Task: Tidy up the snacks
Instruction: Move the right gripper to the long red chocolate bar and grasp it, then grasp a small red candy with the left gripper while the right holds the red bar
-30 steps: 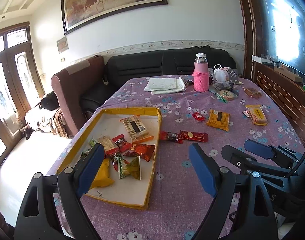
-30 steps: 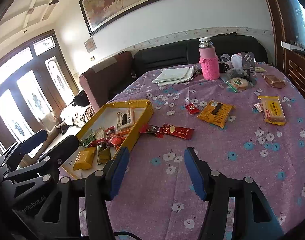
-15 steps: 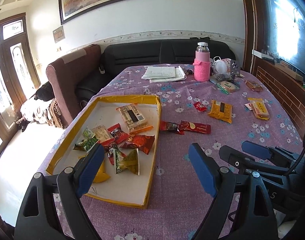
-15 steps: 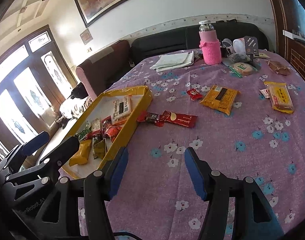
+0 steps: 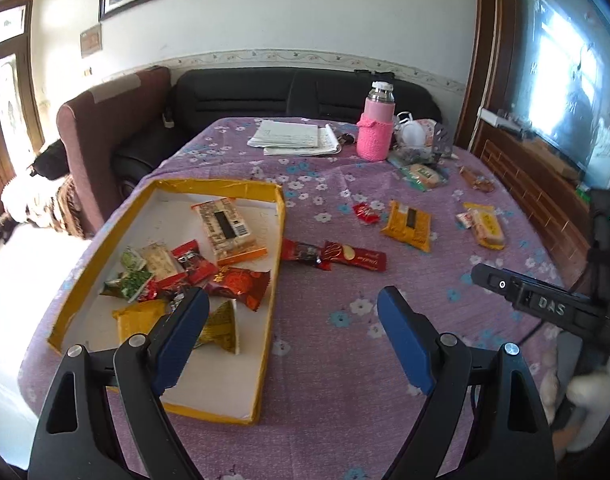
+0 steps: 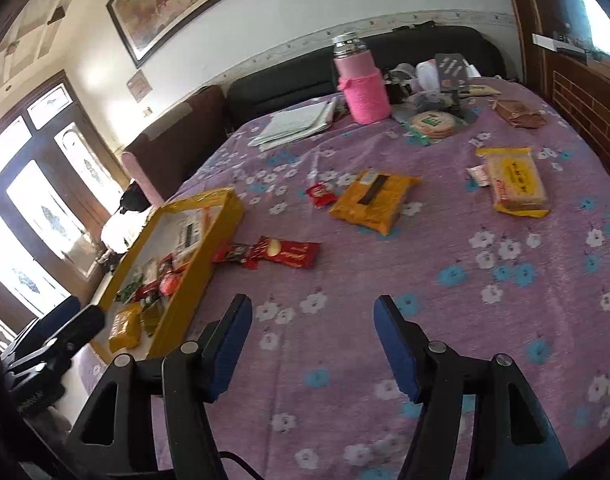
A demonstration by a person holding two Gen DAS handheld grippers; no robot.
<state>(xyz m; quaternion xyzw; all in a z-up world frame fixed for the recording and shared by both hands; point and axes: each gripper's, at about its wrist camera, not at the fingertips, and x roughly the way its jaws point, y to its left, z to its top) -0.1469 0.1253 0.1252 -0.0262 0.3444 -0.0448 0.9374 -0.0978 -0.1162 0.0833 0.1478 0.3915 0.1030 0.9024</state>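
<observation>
On a floral purple tablecloth, snacks are gathered into a yellow tray. Both the left gripper and right gripper are seen spread and empty, the right's jaws just widened. The red wafer packet, probably light, crinkly and slippery, is best pinched across its middle.

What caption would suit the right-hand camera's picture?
Open right gripper hovers over purple floral tablecloth; red snack packet lies beside yellow cardboard tray.

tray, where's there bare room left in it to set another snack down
The tray is free in its near right part, beside the yellow packet, and in its far left corner behind the long biscuit pack. The middle left is crowded with small wrappers.
</observation>
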